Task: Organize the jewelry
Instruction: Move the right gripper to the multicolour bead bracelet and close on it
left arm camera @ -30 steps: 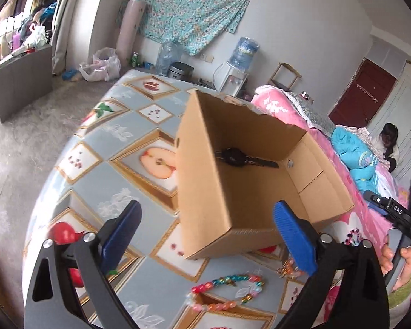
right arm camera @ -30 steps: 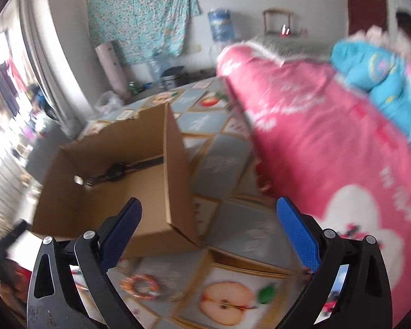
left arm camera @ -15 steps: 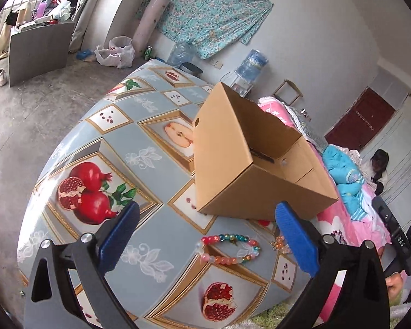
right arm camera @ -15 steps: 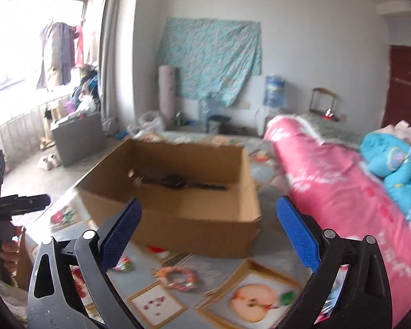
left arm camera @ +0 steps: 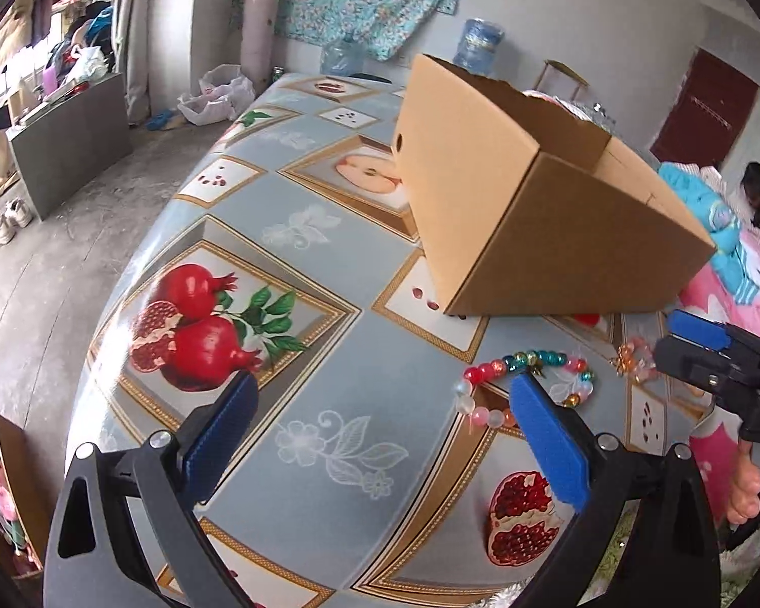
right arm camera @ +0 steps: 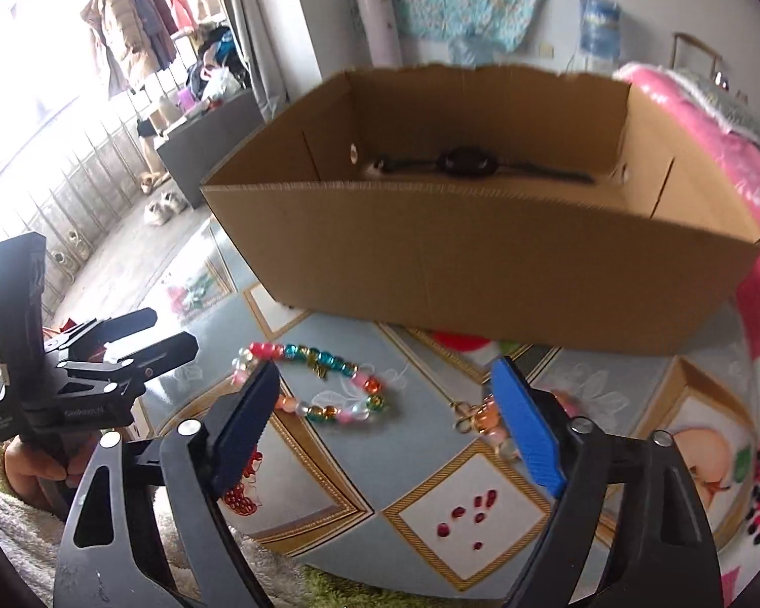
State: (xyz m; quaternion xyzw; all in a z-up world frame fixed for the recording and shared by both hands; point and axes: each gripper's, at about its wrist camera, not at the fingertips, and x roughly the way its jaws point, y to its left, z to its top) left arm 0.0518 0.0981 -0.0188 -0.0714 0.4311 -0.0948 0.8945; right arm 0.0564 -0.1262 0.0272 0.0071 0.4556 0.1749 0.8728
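A colourful bead bracelet (left arm camera: 524,380) (right arm camera: 314,380) lies on the fruit-print table (left arm camera: 304,263) in front of an open cardboard box (left arm camera: 522,213) (right arm camera: 481,233). A black watch (right arm camera: 466,164) lies inside the box. A small orange and gold trinket (left arm camera: 631,359) (right arm camera: 481,418) lies to the right of the bracelet. My left gripper (left arm camera: 380,435) is open and empty, just short of the bracelet. My right gripper (right arm camera: 385,425) is open and empty above the bracelet and trinket; it also shows in the left wrist view (left arm camera: 704,349).
A bed with a pink blanket (right arm camera: 724,116) runs along the table's right side. The floor (left arm camera: 40,263) drops away on the left. A grey cabinet (left arm camera: 71,152) and clothes racks stand at the far left.
Both grippers have pulled back and lowered toward the table's near edge. The bracelet and trinket now sit close under the right gripper's fingers. Both stay open.
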